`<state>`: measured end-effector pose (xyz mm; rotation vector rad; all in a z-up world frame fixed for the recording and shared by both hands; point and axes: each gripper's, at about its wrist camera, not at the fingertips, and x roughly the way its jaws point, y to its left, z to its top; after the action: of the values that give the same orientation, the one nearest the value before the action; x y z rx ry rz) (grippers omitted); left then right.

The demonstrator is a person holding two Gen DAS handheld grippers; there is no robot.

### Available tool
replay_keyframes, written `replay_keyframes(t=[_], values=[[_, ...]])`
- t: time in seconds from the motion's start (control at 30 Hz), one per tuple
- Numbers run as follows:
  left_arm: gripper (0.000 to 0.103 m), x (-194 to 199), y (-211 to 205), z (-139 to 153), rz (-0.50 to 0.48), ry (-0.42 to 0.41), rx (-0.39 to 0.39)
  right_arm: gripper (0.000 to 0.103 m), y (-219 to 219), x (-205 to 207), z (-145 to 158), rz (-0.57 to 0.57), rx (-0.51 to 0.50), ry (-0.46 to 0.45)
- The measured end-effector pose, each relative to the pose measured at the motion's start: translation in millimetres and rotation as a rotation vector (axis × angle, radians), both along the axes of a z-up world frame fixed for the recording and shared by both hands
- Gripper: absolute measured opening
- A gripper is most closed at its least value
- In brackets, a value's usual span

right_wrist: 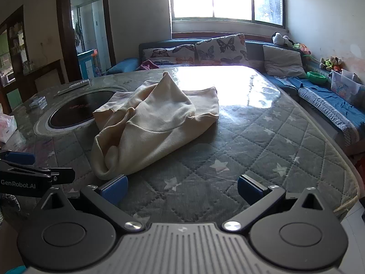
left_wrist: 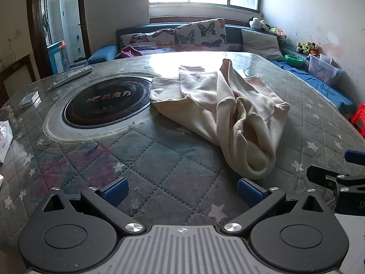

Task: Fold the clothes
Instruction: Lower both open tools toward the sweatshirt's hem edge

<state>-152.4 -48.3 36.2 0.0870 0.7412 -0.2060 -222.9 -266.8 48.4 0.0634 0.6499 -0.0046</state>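
A cream garment (left_wrist: 228, 105) lies crumpled on the round quilted table (left_wrist: 159, 155), bunched into a rolled end near me. In the right wrist view the same garment (right_wrist: 155, 123) spreads from the table's middle toward my left finger. My left gripper (left_wrist: 182, 191) is open, low over the table, with the garment's near end just ahead of its right fingertip. My right gripper (right_wrist: 182, 189) is also open and holds nothing; the garment's rolled end sits just beyond its left fingertip. Each gripper shows at the edge of the other's view.
A black induction hob (left_wrist: 102, 102) is set into the table left of the garment. A remote (left_wrist: 73, 75), a small box (left_wrist: 29, 99) and a white bag (left_wrist: 4, 141) lie at the left. A sofa (right_wrist: 319, 96) with butterfly cushions wraps the far and right sides.
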Motion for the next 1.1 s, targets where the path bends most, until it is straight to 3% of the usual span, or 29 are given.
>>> replay_keyframes(t=[1.1], values=[[0.103, -1.4, -5.2, -3.2, -0.018, 0.004, 0.017, 0.103, 4.2, 1.3, -1.0, 0.005, -0.020, 0.017]])
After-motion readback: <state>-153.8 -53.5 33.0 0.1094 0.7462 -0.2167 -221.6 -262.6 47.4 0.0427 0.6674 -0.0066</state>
